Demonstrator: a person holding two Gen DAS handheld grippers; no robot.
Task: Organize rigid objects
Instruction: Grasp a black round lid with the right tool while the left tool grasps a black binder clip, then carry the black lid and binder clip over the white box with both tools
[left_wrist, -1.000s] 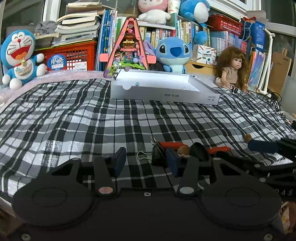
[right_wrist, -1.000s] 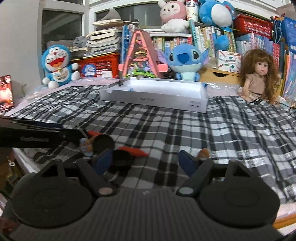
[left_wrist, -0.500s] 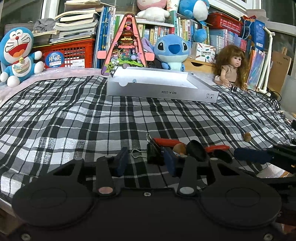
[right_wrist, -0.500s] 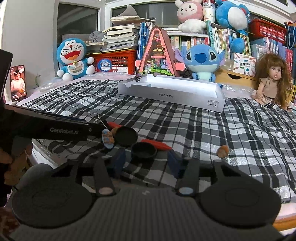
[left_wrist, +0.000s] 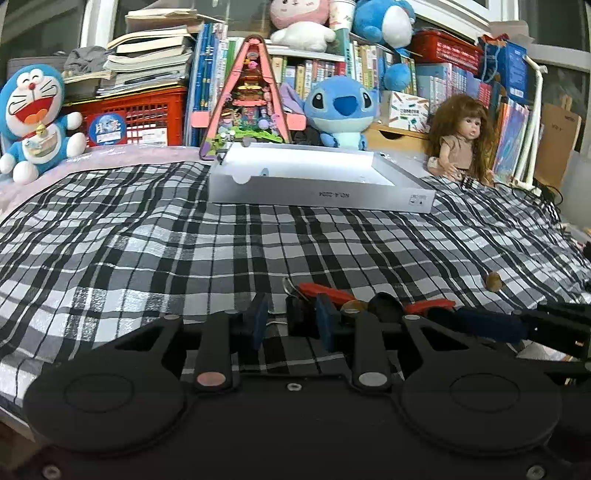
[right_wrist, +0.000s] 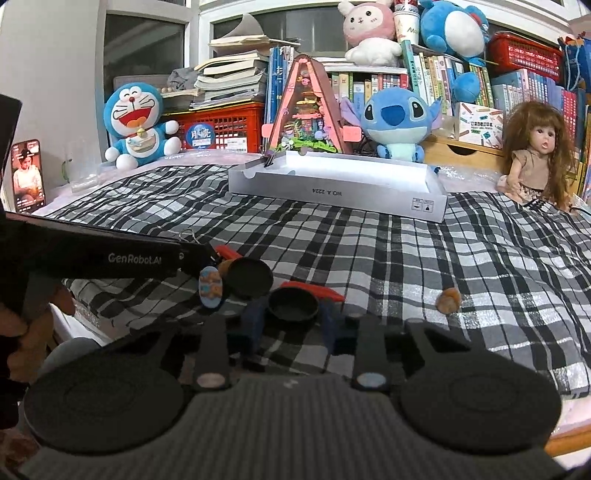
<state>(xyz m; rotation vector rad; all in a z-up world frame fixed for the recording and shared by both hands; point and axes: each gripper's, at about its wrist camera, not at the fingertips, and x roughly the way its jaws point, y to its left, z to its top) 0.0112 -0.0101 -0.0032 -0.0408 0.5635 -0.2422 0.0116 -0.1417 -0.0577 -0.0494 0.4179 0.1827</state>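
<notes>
I am looking across a bed covered with a black-and-white plaid blanket (left_wrist: 147, 236), rumpled in soft folds. Along its far edge runs a crowded bookshelf (right_wrist: 413, 79) packed with upright books, and beside it a red plastic crate (left_wrist: 140, 114) carries a leaning stack of books (left_wrist: 147, 62). Plush toys sit in a row: a Doraemon (right_wrist: 135, 123) on my left, a blue Stitch (right_wrist: 397, 122) in the middle, a pink rabbit (right_wrist: 369, 31) on the shelf top. A long-haired doll (right_wrist: 535, 155) sits at my right. Dark window panes (right_wrist: 144, 48) show behind the stack, next to a pale wall (right_wrist: 51, 81). A phone (right_wrist: 27, 177) with a lit screen leans there.
</notes>
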